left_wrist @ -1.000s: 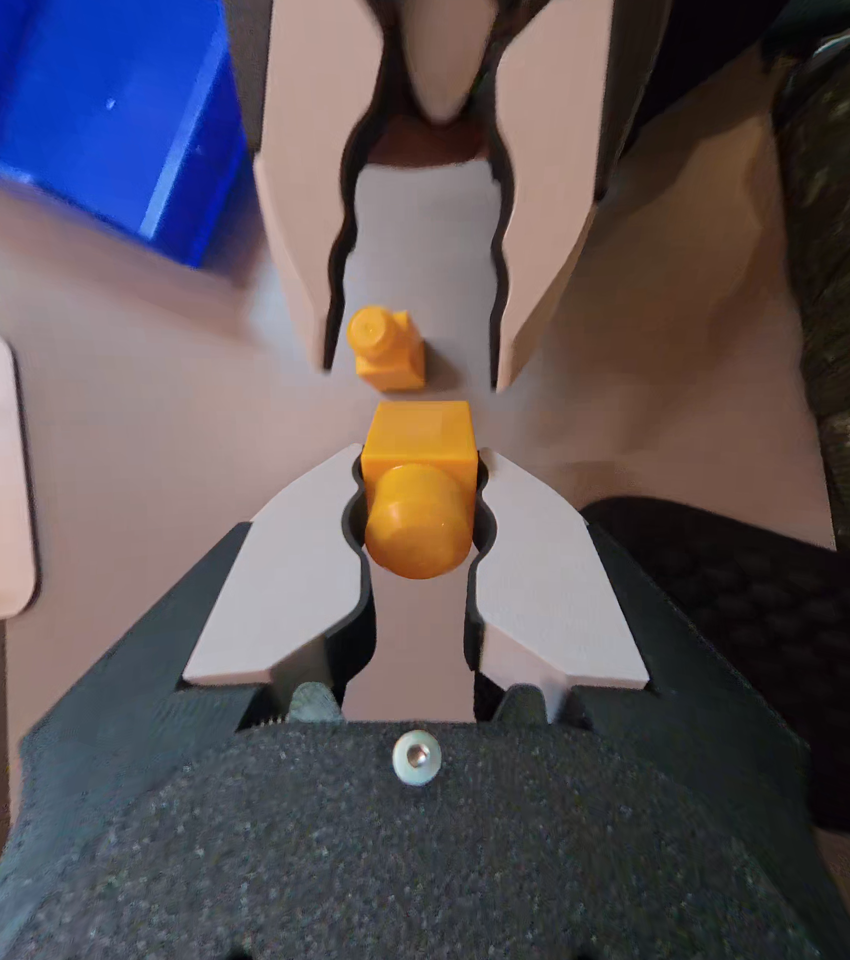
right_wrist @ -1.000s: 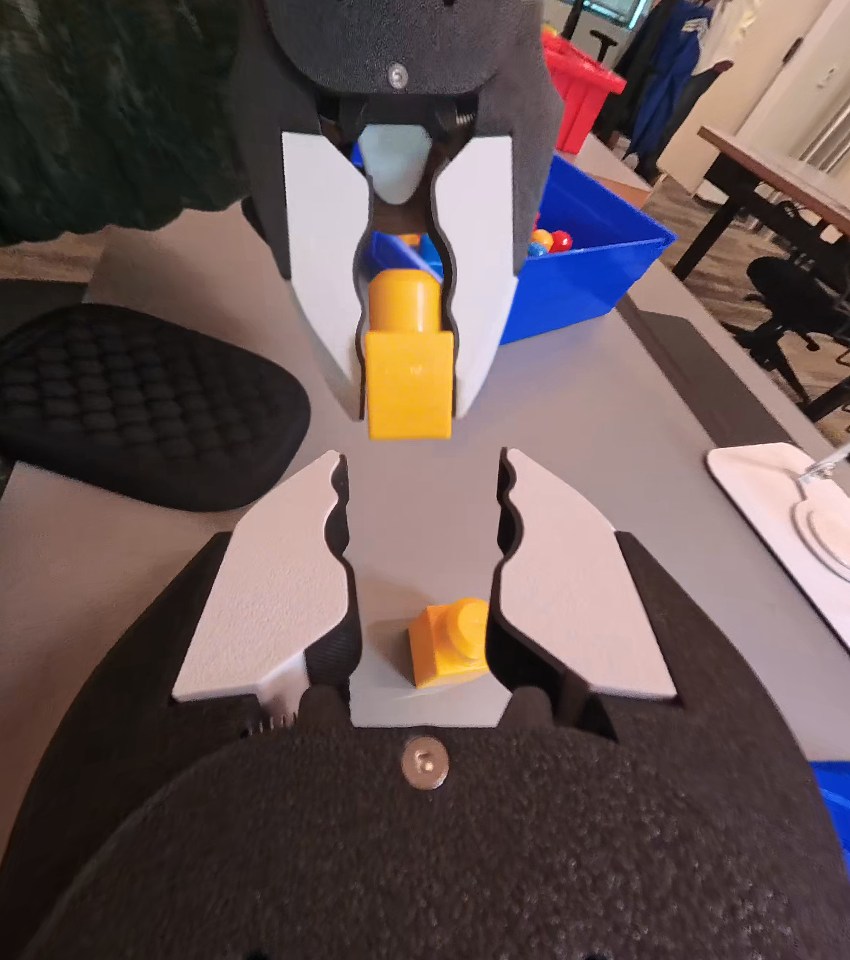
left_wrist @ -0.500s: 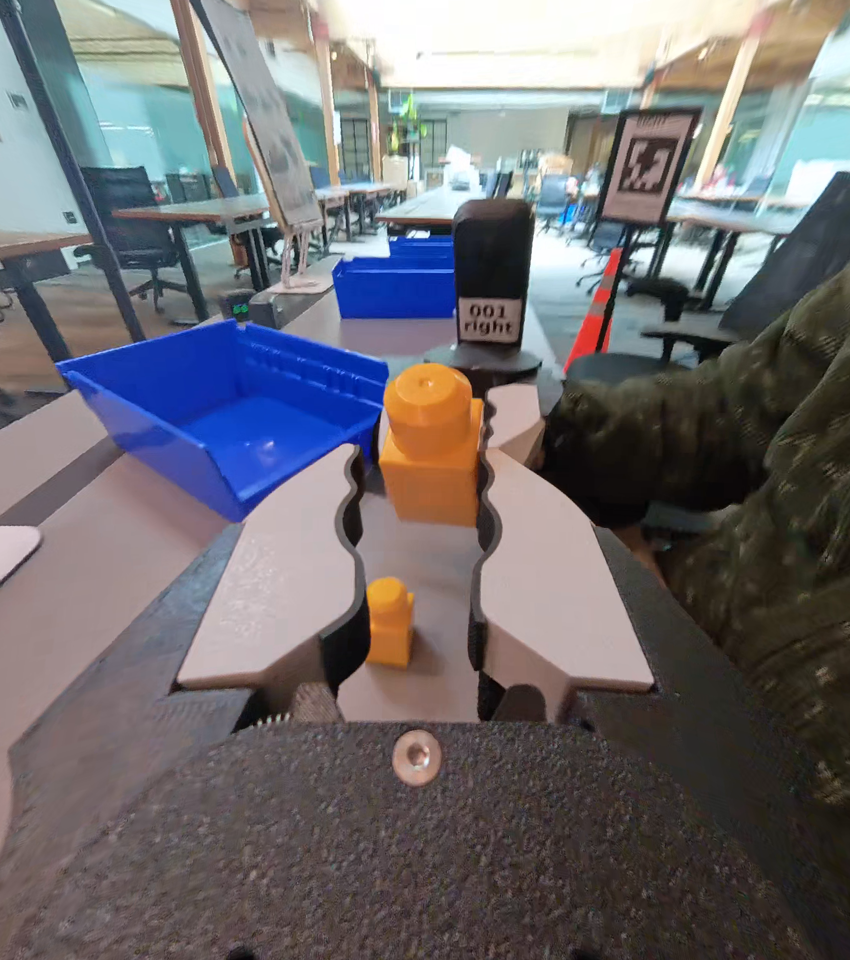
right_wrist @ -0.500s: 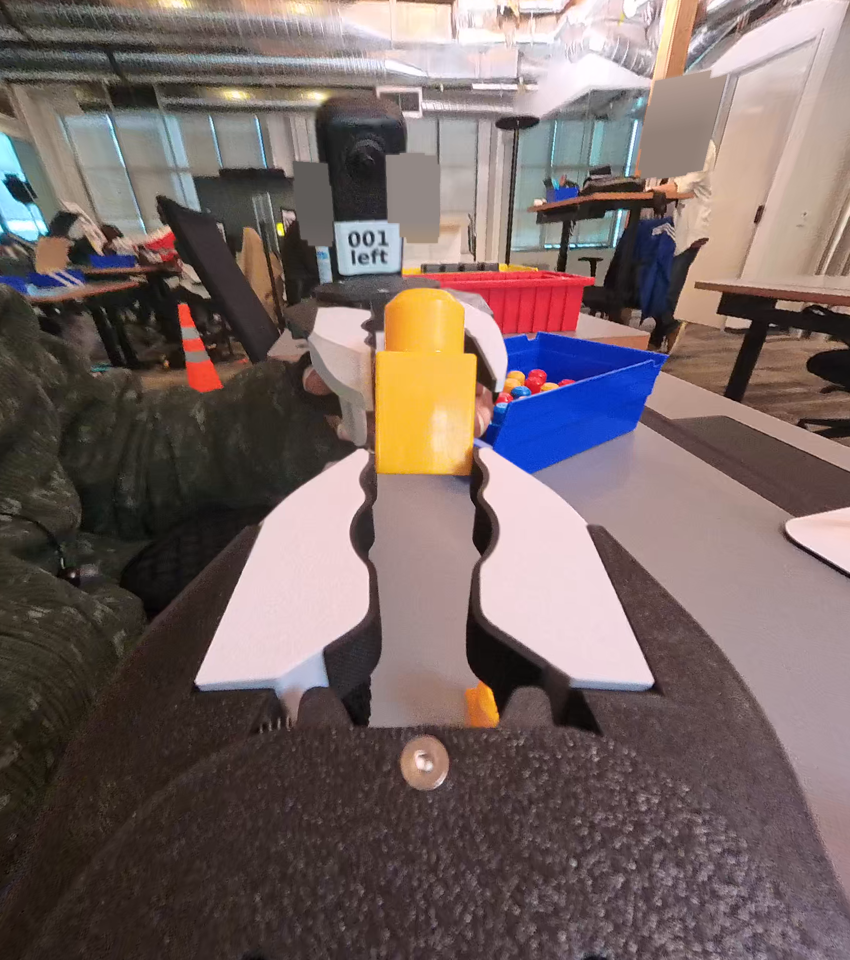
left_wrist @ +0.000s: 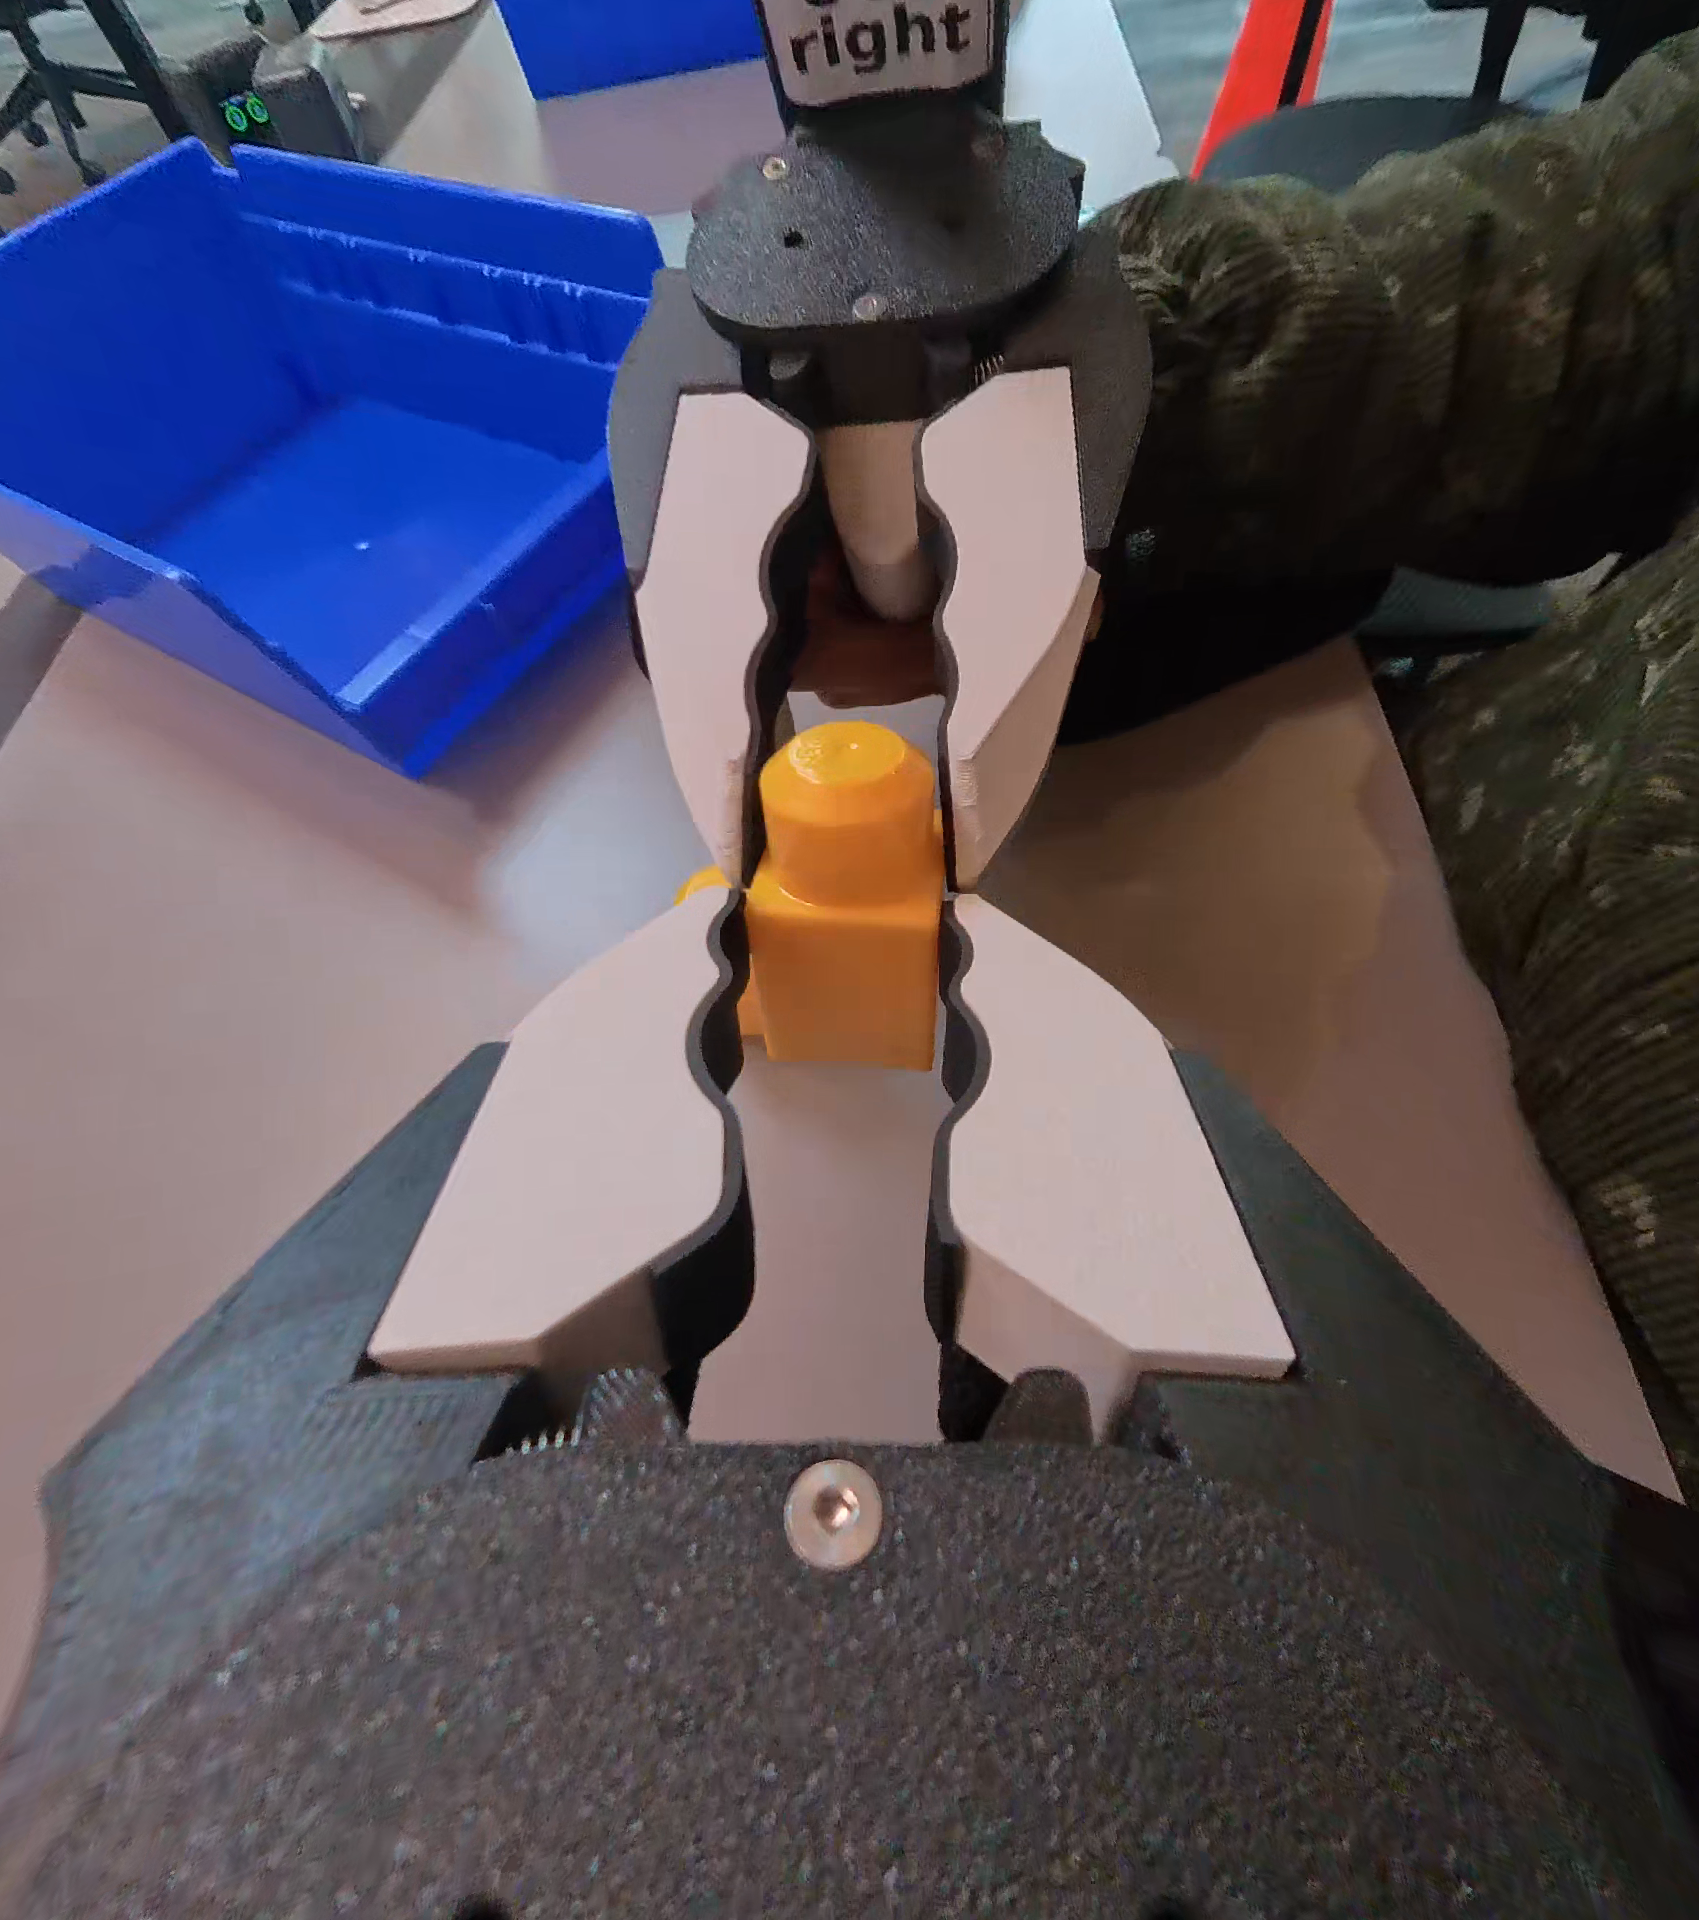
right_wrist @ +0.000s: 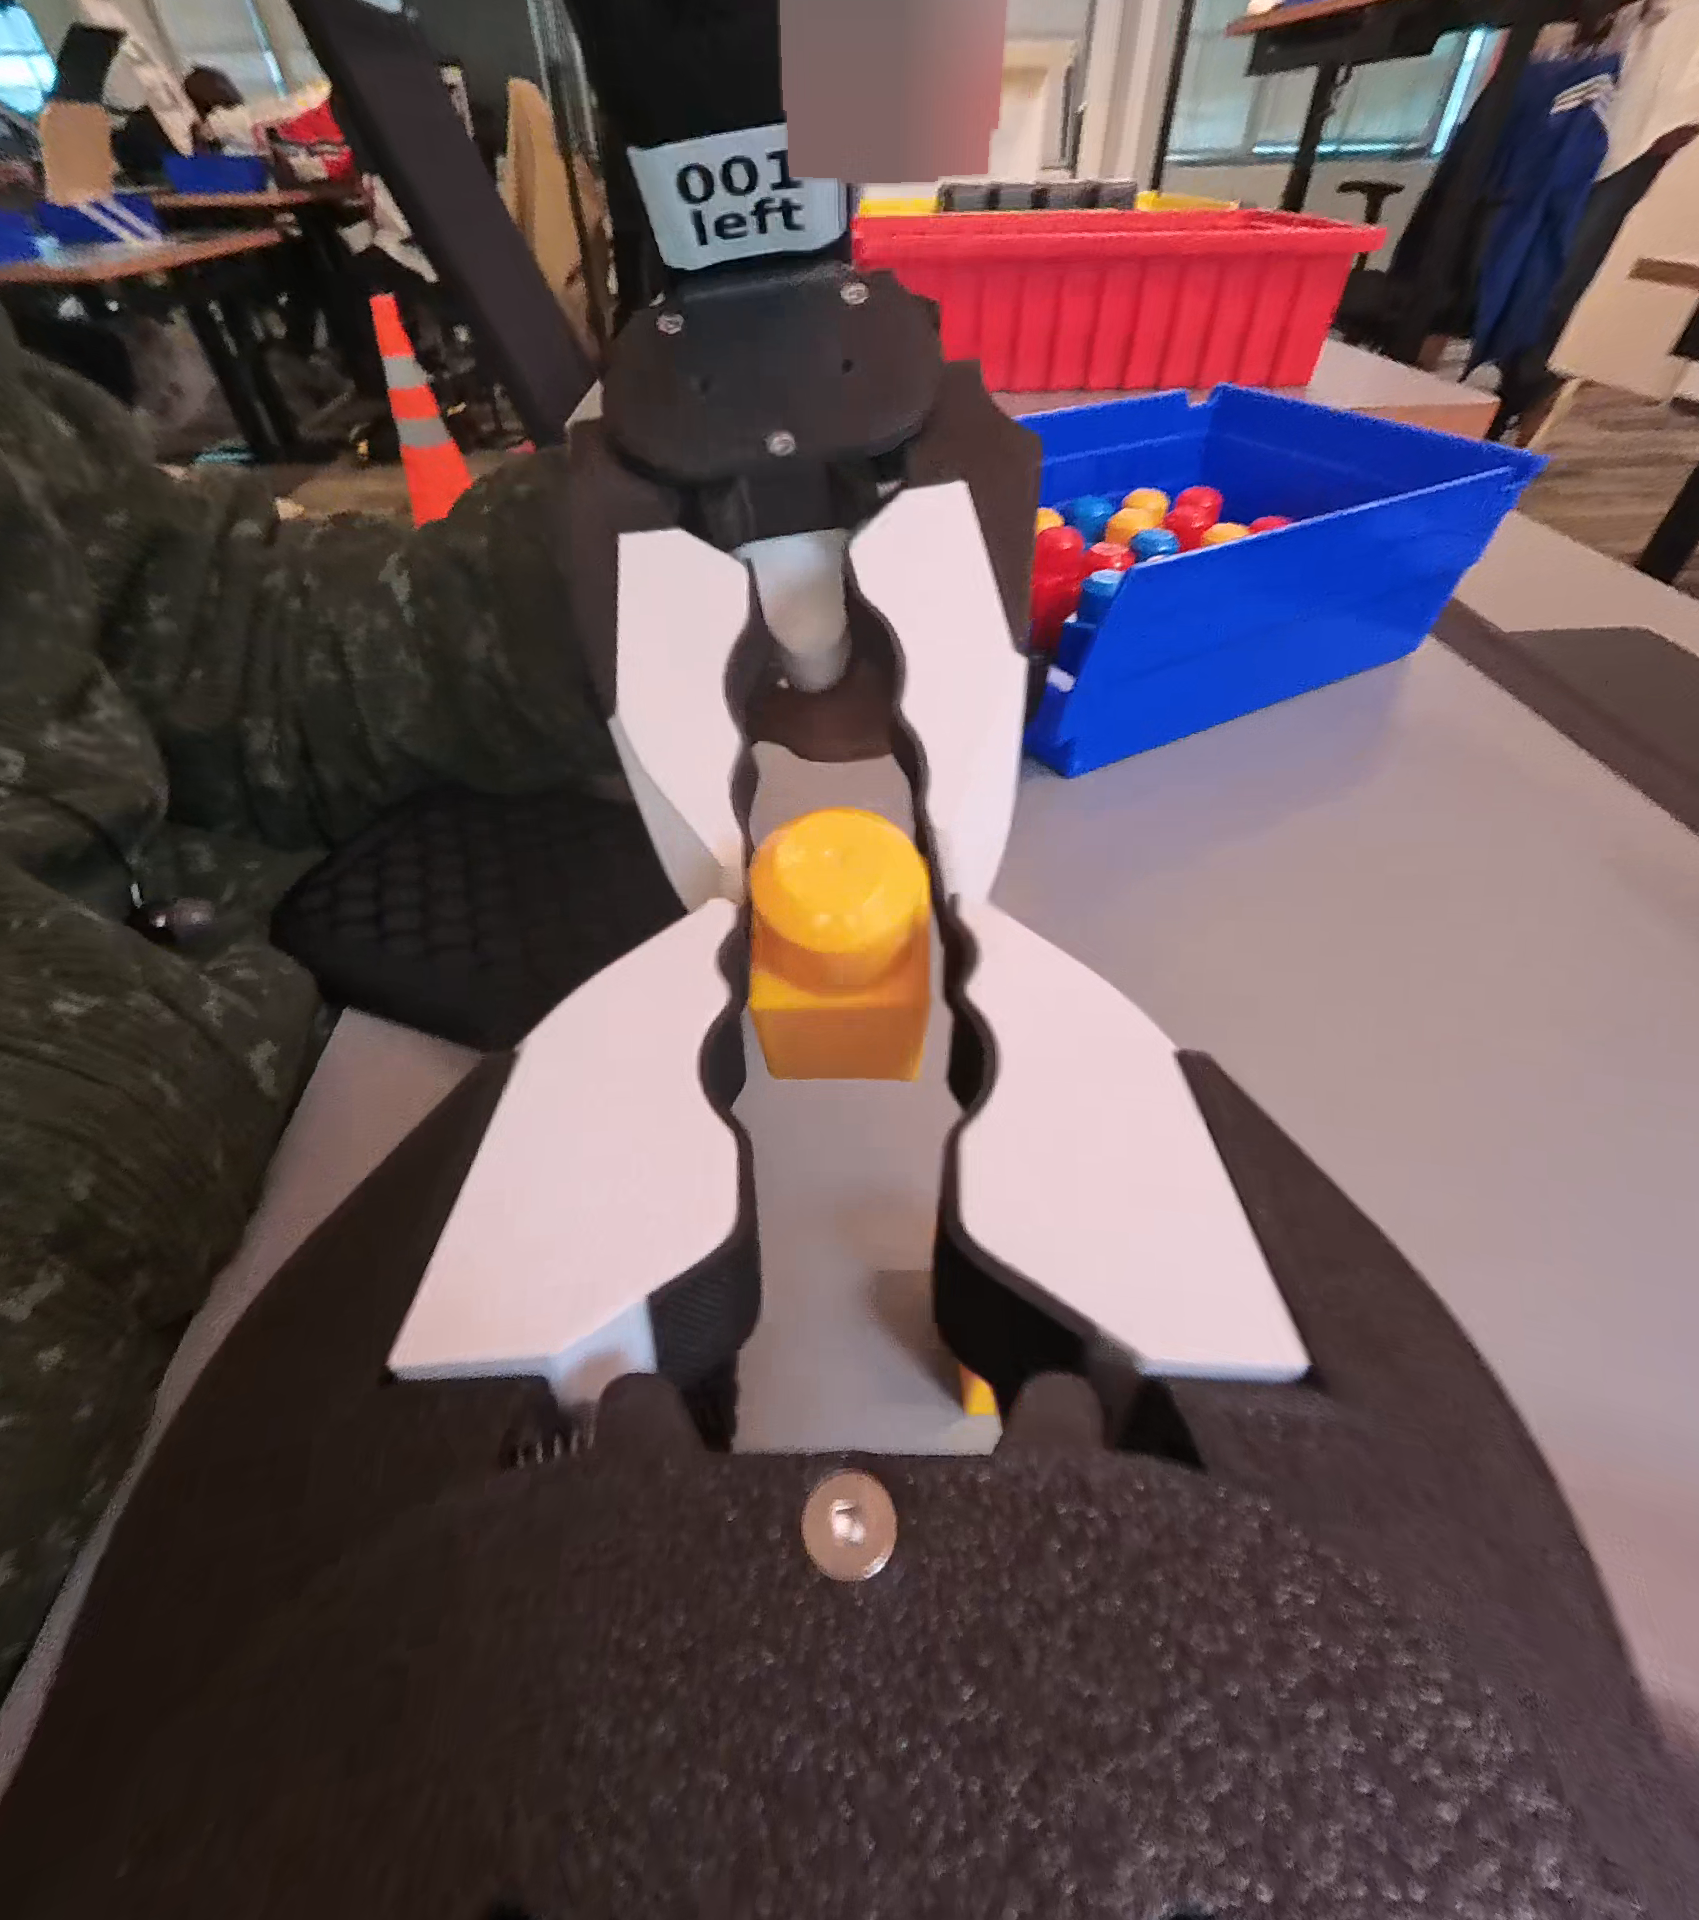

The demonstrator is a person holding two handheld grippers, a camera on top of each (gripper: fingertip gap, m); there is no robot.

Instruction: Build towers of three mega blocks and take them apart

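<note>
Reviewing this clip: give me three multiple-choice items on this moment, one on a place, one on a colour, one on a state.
1. Where is the orange block?
A. In a blue bin
B. Between the facing fingertips of the two hand-held grippers
C. On the red bin

2. In the right wrist view, what colour is the large bin behind the bin of blocks?
A. Green
B. Red
C. Yellow

3. In the left wrist view, the blue bin is:
A. Empty
B. Full of blocks
C. Tipped upside down

Key:
1 B: the orange block sits between the tips of the left hand-held gripper and the right hand-held gripper.
2 B: the red bin stands behind the bin of blocks.
3 A: the empty blue bin stands upright and shows only its bare floor.
</note>
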